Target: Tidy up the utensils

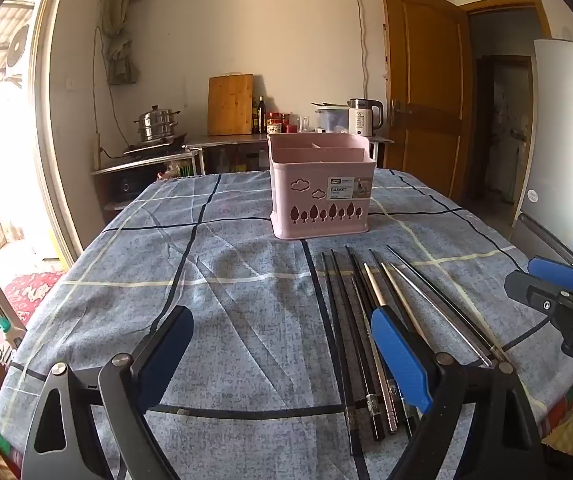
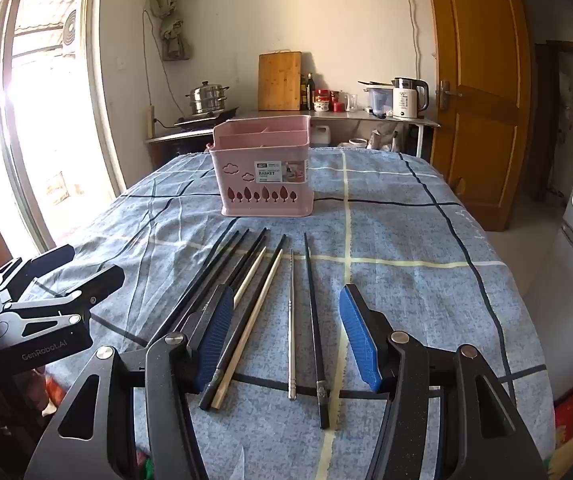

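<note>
Right wrist view shows thin, stiff, slick-looking black, pale and steel chopsticks [image 2: 278, 312] lying loose on the blue checked tablecloth [image 2: 426, 264] before the pink plastic divided basket [image 2: 264, 172], both the right gripper [image 2: 286, 340] and left gripper [image 1: 282, 360] gaping empty, so I'd pinch one mid-shaft.

The counter [image 2: 426, 240], under a blue checked cloth, lies bare to the right of the chopsticks [image 2: 310, 320] and wide open on the far left. The pink utensil basket [image 2: 262, 176] stands upright just beyond the chopstick tips, its open top unobstructed from above. The chopsticks lie fanned side by side, some touching, with narrow gaps between them. The left gripper [image 2: 52, 276] hovers at their left edge, the right gripper [image 2: 286, 332] spread wide over them.
</note>
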### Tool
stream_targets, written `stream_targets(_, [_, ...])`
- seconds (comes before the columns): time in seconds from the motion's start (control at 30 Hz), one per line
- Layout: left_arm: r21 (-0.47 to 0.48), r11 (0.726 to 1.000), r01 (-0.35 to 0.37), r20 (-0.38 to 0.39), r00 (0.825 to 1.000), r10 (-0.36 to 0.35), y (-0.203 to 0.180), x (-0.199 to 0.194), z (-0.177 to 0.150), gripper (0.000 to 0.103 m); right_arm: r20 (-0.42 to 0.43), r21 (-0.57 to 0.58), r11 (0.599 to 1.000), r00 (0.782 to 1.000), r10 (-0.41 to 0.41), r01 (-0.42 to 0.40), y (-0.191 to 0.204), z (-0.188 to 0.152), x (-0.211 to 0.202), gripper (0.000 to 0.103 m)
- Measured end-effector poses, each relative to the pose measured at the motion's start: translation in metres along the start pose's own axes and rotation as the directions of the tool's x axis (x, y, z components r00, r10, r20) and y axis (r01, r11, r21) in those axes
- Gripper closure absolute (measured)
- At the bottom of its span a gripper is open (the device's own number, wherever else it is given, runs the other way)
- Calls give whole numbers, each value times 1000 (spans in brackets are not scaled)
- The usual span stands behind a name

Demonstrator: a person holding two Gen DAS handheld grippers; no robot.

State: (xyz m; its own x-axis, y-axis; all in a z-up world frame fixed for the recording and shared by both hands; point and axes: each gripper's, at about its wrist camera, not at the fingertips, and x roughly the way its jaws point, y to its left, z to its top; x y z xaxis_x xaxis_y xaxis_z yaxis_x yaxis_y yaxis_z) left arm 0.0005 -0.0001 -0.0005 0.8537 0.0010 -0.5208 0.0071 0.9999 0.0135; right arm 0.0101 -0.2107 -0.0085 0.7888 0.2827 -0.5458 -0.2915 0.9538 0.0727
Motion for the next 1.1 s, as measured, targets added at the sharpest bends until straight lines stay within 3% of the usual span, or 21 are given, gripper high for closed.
stream_targets(1.1, [7, 1000, 21, 10, 1000, -21, -5, -5, 1, 12, 3, -4, 1000, 1000, 0, 0, 2, 0, -4, 47])
